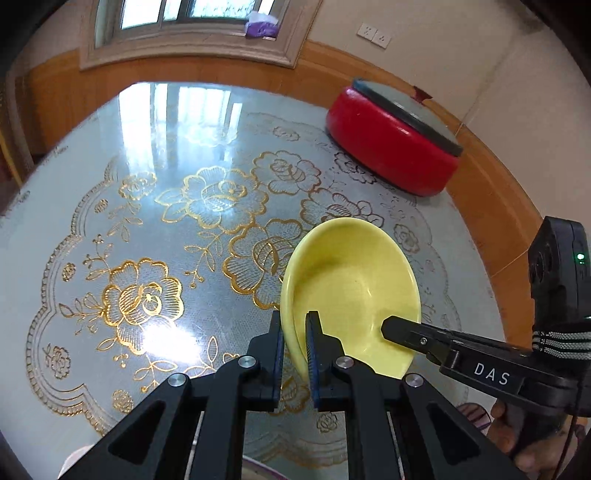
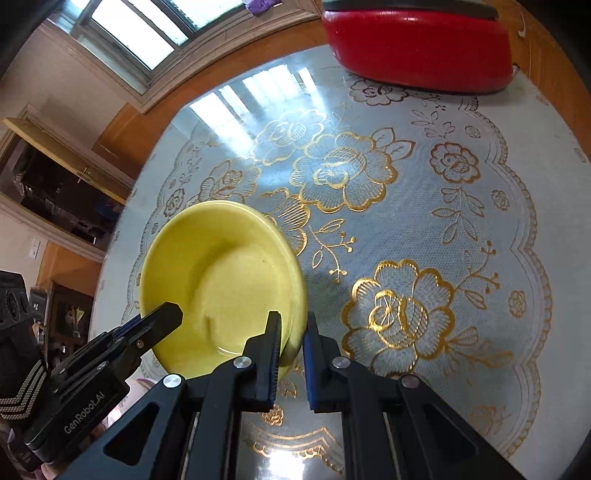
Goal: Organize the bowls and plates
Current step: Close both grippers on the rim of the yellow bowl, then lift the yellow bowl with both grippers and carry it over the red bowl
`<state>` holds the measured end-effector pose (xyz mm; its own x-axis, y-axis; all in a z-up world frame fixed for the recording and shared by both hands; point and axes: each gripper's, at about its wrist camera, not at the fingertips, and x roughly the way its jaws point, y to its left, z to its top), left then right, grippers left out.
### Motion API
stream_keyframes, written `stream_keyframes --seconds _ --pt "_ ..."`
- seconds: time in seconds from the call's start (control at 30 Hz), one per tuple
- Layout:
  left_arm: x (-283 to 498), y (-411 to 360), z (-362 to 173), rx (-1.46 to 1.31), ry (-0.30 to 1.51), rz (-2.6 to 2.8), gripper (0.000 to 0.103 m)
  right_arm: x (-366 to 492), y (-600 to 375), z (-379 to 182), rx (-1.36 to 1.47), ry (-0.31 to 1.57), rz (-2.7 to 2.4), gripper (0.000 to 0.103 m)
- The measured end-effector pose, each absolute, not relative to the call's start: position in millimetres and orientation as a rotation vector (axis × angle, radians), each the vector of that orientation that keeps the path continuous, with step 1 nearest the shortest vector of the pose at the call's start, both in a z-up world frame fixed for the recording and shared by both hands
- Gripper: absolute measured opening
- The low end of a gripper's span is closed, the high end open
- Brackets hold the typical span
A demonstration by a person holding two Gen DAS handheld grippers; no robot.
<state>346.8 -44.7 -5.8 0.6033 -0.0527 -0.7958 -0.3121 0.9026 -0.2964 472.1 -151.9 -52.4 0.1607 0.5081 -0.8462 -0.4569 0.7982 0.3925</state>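
Black linkage arms fill the bottom of each wrist view, and between their pads sits the rim of one shallow, glossy yellow ceramic bowl (image 1: 351, 284). From the left camera, the left hand-held gripper (image 1: 295, 332) has its fingers narrowed onto the bowl's near-left rim, one pad outside the wall and one inside, so it is holding the bowl. The right hand-held gripper (image 1: 391, 328) comes in from the right side of that view, its black tip lying over the opposite rim and reaching into the hollow.

From the right camera, the same yellow bowl (image 2: 221, 280) is tilted, its hollow facing the lens. Its right rim sits between the right hand-held gripper's (image 2: 291, 332) fingers; the inner pad presses the wall, but whether the outer blue-edged pad touches cannot be told. The left hand-held gripper (image 2: 162, 317) shows here at the far rim.

Under the bowl lies the round worktop (image 1: 147, 155), covered by a pale lace-pattern sheet with gold roses, bright with window glare. A red round container with a dark lid (image 1: 395, 144) stands well apart, near the far edge. Only the left view shows a white wall socket (image 1: 373, 35); only the right view shows an open dark cabinet (image 2: 62, 184) off the worktop.
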Motion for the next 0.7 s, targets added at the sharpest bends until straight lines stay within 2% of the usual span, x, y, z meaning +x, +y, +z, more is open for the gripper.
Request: stream_keyframes --seconds 0.3,0.7 --pt "312 -68 18 -0.388 0.851 0.119 0.011 434 -175 -22 0.019 1.141 0.696 0.011" --pt "281 -90 26 -0.373 0.845 0.051 0.012 396 -207 -12 0.032 1.130 0.692 0.011"
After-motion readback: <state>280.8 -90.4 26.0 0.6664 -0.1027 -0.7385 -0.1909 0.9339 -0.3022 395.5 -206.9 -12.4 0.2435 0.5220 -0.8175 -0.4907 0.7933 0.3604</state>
